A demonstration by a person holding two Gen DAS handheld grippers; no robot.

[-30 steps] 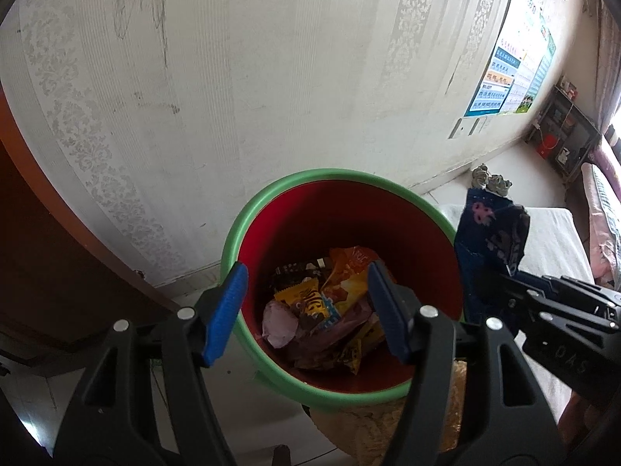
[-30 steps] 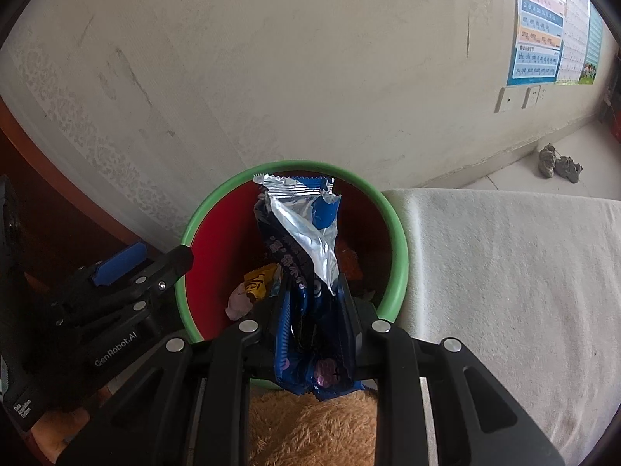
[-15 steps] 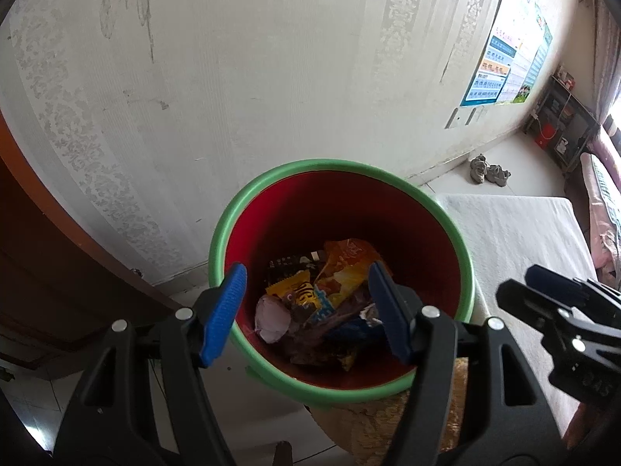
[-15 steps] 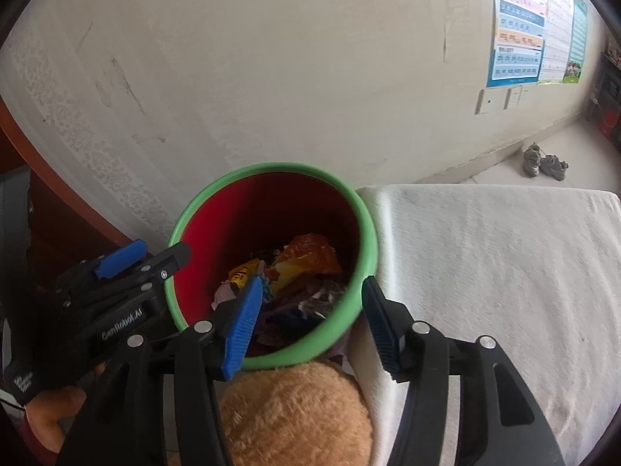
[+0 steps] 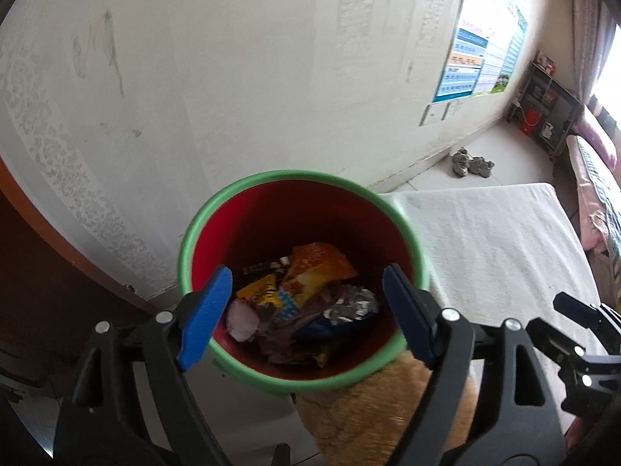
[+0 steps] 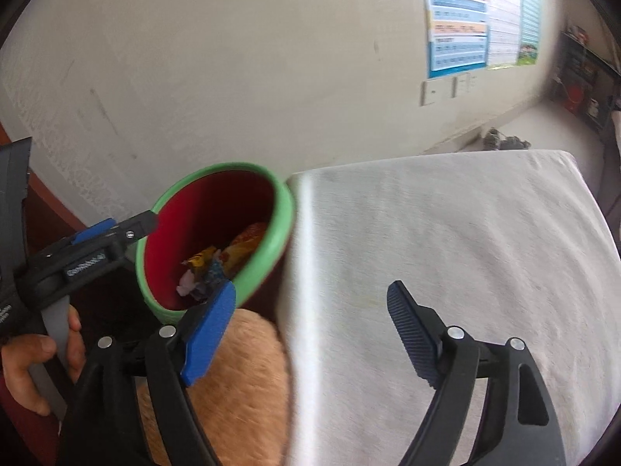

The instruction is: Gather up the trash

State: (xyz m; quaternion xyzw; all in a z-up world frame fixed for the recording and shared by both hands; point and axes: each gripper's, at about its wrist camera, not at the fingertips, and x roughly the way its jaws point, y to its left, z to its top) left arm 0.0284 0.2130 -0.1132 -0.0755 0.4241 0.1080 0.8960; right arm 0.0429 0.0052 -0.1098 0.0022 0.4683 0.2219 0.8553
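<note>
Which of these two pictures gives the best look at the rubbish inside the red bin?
The left wrist view: it looks almost straight down into the bin, showing the wrappers spread across the bottom. The right wrist view sees the bin from the side, so its rim hides most wrappers.

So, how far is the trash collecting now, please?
Done: the red bin with the green rim holds a pile of wrappers, a blue and silver one among them. In hand: nothing. The left gripper and the right gripper are both opening with nothing between their fingers. Left: no more trash shows on the white cloth surface, so what remains cannot be told.
</note>
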